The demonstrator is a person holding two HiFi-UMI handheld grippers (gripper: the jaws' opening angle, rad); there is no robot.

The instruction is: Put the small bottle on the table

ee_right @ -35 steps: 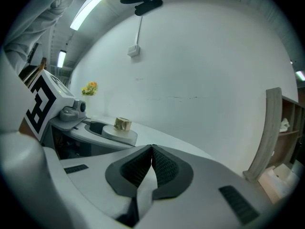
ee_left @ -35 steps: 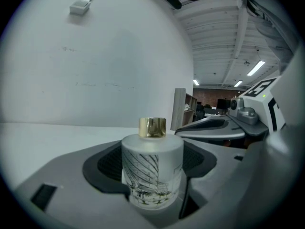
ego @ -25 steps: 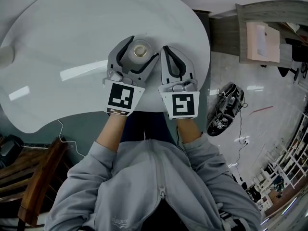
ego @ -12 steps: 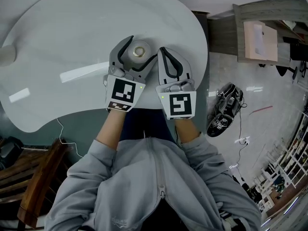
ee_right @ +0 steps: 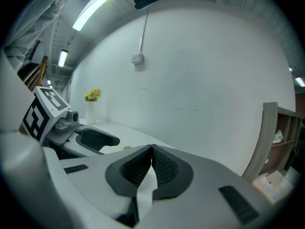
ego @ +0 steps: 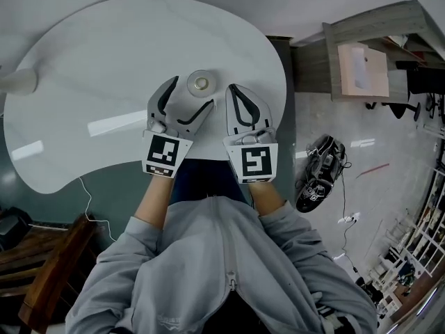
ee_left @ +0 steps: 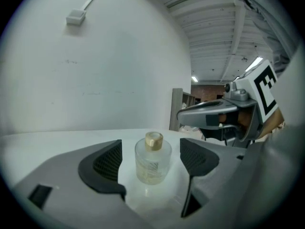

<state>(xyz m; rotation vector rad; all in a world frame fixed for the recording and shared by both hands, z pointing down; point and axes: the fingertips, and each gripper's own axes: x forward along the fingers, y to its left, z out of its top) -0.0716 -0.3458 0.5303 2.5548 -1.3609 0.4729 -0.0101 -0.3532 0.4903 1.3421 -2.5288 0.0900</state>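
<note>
The small clear bottle (ego: 201,83) with a gold cap stands upright on the white table (ego: 104,54). My left gripper (ego: 186,97) is just behind it. Its jaws have just been opening and stand wide. In the left gripper view the bottle (ee_left: 152,161) shows in the gap just ahead of the pads, touched by neither pad (ee_left: 106,162). My right gripper (ego: 240,97) hovers to the right of the bottle, shut and empty. Its pads meet in the right gripper view, where the gripper (ee_right: 151,157) holds nothing.
A white vase (ego: 17,82) with flowers (ee_right: 92,95) stands at the table's far left. The table's curved near edge (ego: 208,160) runs under my wrists. A wooden cabinet (ego: 361,54) and a dark bundle (ego: 320,169) on the floor lie to the right. A wooden chair (ego: 49,270) is at lower left.
The left gripper's jaws have spread and drawn back toward the person, leaving the bottle standing at their tips instead of deep between them. Both grippers have shifted slightly.
</note>
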